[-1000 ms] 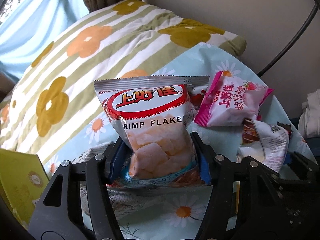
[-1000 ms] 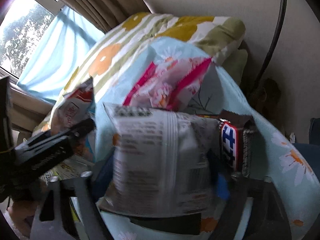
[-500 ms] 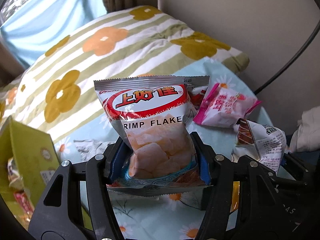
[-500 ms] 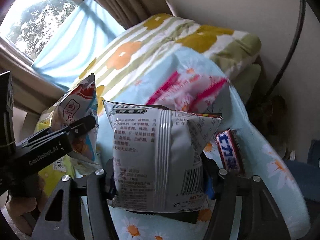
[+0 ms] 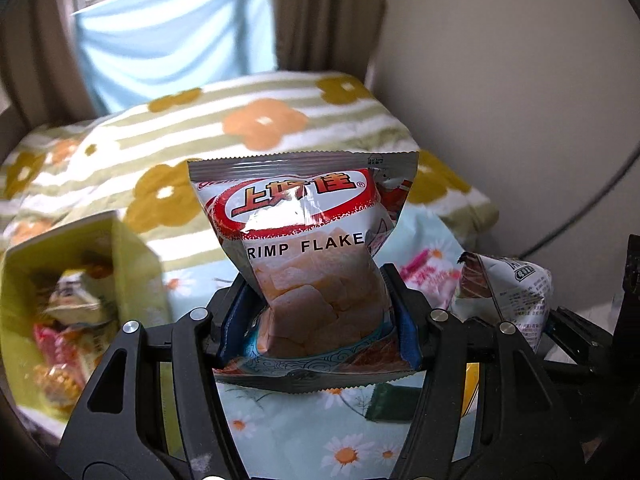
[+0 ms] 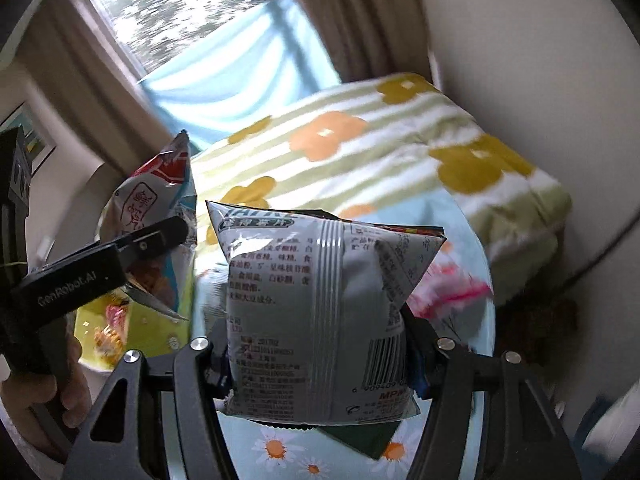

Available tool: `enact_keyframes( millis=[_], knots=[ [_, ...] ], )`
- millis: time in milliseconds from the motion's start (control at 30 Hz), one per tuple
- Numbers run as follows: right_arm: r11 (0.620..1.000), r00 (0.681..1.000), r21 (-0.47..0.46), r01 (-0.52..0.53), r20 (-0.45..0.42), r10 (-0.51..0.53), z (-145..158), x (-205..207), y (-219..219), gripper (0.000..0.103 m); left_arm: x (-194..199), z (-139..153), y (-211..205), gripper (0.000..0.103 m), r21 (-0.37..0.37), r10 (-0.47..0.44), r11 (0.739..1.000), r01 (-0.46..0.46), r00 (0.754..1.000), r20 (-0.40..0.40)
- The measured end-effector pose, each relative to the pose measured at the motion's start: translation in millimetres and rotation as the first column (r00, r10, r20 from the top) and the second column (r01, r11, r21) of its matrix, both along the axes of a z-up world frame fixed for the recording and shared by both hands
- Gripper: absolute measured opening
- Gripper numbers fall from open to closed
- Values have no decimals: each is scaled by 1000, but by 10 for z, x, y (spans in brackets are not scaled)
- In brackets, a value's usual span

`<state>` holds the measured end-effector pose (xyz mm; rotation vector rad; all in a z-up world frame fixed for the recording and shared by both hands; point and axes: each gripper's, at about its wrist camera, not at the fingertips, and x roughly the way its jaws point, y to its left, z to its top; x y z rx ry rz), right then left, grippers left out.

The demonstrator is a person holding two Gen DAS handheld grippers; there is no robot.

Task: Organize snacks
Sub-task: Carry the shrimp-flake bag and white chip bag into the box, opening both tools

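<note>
My left gripper point(image 5: 318, 320) is shut on a shrimp flake bag point(image 5: 308, 248), red and silver, held upright above the daisy-print sheet point(image 5: 288, 432). My right gripper point(image 6: 320, 356) is shut on a silver snack bag point(image 6: 320, 312) with its printed back and barcode facing me. The silver bag also shows at the right in the left wrist view point(image 5: 508, 292). The left gripper with the shrimp flake bag point(image 6: 160, 208) shows at the left in the right wrist view. A yellow-green box point(image 5: 132, 264) holding several snacks stands at the left. A pink snack bag point(image 5: 424, 276) lies on the sheet behind.
A folded striped blanket point(image 5: 240, 132) with orange and mustard flowers lies behind the sheet. A dark green packet point(image 5: 388, 400) lies on the sheet below the grippers. A window with a blue cloth point(image 5: 168, 44) and brown curtains is at the back. A wall is at the right.
Both grippers have lifted and pulled back with their bags. The yellow-green box has come further into view at the left, and the pink bag has dropped lower behind the bags.
</note>
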<state>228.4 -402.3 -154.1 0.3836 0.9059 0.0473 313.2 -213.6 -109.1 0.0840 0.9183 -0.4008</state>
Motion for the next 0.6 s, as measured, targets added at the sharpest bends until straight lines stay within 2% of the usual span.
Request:
enact_keyframes(
  millis=[233, 367, 600],
  knots=[
    [985, 984, -52, -163, 66, 167, 347, 239, 475, 59, -36, 311, 818, 57, -27, 166, 986, -165, 984, 56],
    [972, 967, -55, -230, 102, 235, 468, 372, 945, 59, -30, 371, 1415, 57, -49, 255, 966, -252, 965, 66],
    [953, 947, -45, -298, 110, 302, 528, 580, 1859, 59, 42, 365, 2502, 57, -36, 336, 942, -334, 940, 55]
  ],
)
